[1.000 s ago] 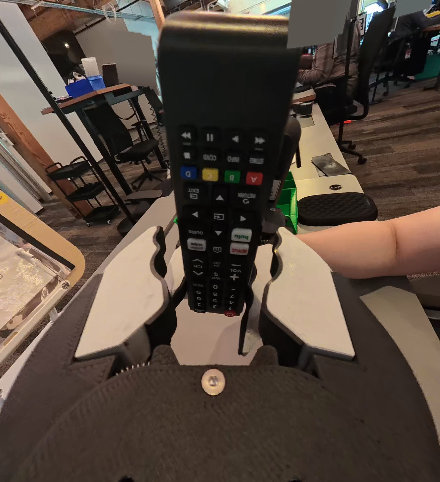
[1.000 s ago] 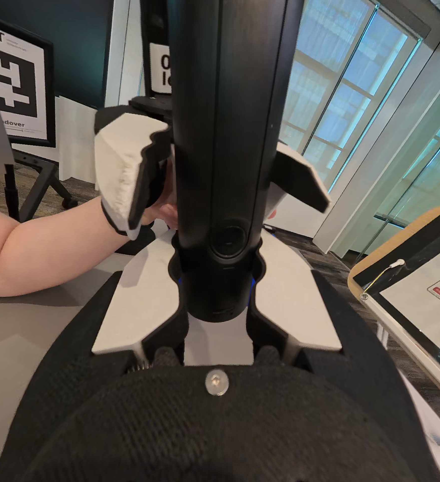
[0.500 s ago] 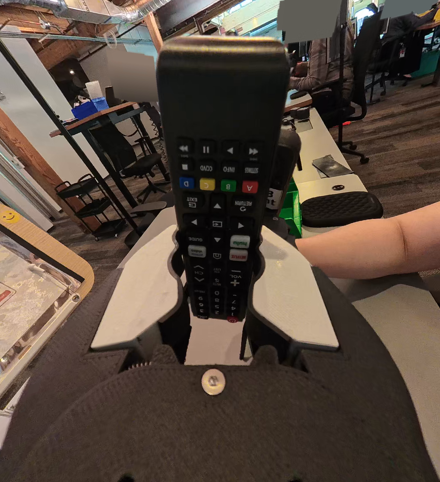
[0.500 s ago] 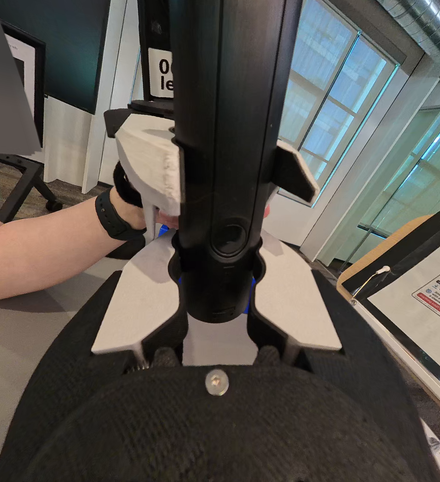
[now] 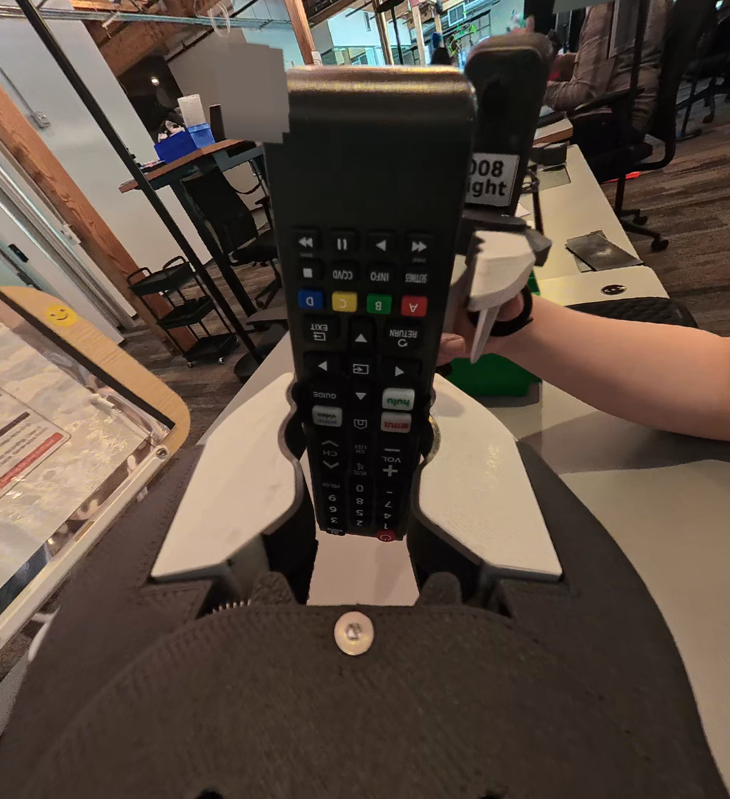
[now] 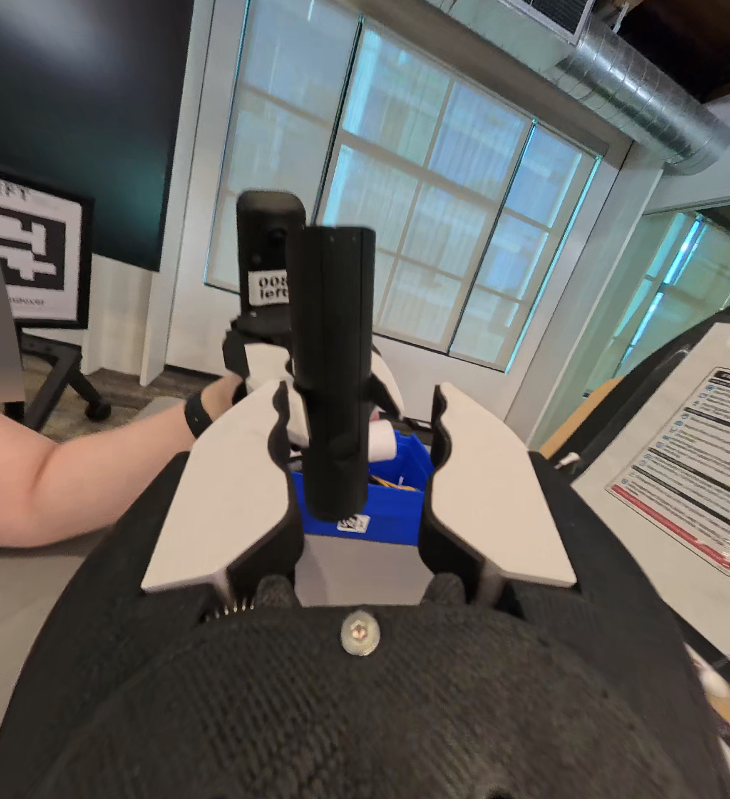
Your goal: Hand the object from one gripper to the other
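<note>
A black remote (image 5: pixel 367 302) with coloured buttons stands upright between the fingers of my left gripper (image 5: pixel 361 389), which is shut on its lower part. My right gripper (image 5: pixel 495 276) shows behind it to the right, off the remote. In the right wrist view the right gripper (image 6: pixel 360 389) is open and its white fingers (image 6: pixel 233 467) do not touch the remote. That view shows the remote's plain black back (image 6: pixel 333 367), with the left gripper (image 6: pixel 268 367) holding its far part.
A grey table (image 5: pixel 614 519) lies below. A green bin (image 5: pixel 493 376) and a blue bin (image 6: pixel 380 506) stand on it. A framed sign board (image 5: pixel 30 432) is at the left. A person's forearm (image 5: pixel 614 380) crosses from the right. Left and right tips are no more than a few centimetres apart.
My left gripper has closed on the remote. My right gripper has opened, let go of the remote and pulled back from it.
</note>
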Action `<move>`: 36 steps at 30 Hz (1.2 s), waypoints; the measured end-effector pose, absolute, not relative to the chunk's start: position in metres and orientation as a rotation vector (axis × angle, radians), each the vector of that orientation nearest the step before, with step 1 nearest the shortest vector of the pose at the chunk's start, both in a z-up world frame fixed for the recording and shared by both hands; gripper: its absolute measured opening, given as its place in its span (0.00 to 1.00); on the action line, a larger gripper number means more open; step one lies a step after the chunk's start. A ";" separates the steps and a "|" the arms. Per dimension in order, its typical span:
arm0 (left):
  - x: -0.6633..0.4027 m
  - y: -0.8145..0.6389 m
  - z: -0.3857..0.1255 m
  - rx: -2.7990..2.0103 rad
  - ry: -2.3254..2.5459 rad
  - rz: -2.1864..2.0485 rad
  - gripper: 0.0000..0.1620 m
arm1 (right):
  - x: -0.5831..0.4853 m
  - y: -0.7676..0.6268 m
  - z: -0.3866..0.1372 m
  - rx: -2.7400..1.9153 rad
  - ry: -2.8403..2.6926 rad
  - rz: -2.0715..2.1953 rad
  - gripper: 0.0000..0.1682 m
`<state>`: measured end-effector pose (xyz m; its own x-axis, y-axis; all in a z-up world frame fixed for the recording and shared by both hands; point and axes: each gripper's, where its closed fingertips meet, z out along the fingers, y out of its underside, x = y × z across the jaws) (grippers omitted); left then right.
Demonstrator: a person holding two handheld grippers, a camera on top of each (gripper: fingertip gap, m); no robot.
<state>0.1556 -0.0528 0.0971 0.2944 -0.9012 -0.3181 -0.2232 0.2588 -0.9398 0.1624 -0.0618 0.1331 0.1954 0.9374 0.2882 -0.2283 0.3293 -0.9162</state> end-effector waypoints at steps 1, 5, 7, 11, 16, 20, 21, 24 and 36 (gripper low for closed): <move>0.160 -0.055 0.096 -1.243 1.224 -0.674 0.31 | 0.160 -0.066 0.136 -0.862 -1.039 1.017 0.40; 0.177 -0.070 0.090 -1.214 1.292 -0.736 0.31 | 0.144 -0.079 0.138 -0.884 -1.066 1.066 0.48; 0.184 -0.075 0.086 -1.209 1.324 -0.736 0.31 | 0.139 -0.081 0.137 -0.890 -1.076 1.037 0.48; 0.192 -0.082 0.080 -1.207 1.370 -0.743 0.31 | 0.132 -0.087 0.134 -0.926 -1.107 1.057 0.48; 0.193 -0.080 0.077 -1.222 1.373 -0.738 0.31 | 0.128 -0.086 0.130 -0.971 -1.131 1.047 0.46; 0.196 -0.082 0.077 -1.214 1.377 -0.750 0.31 | 0.125 -0.090 0.130 -0.970 -1.139 1.077 0.46; 0.197 -0.083 0.077 -1.212 1.380 -0.745 0.31 | 0.124 -0.091 0.129 -0.972 -1.144 1.080 0.46; 0.199 -0.084 0.077 -1.204 1.384 -0.739 0.31 | 0.122 -0.093 0.129 -0.976 -1.150 1.069 0.48; 0.203 -0.087 0.078 -1.169 1.379 -0.785 0.31 | 0.128 -0.095 0.142 -0.946 -1.092 1.081 0.42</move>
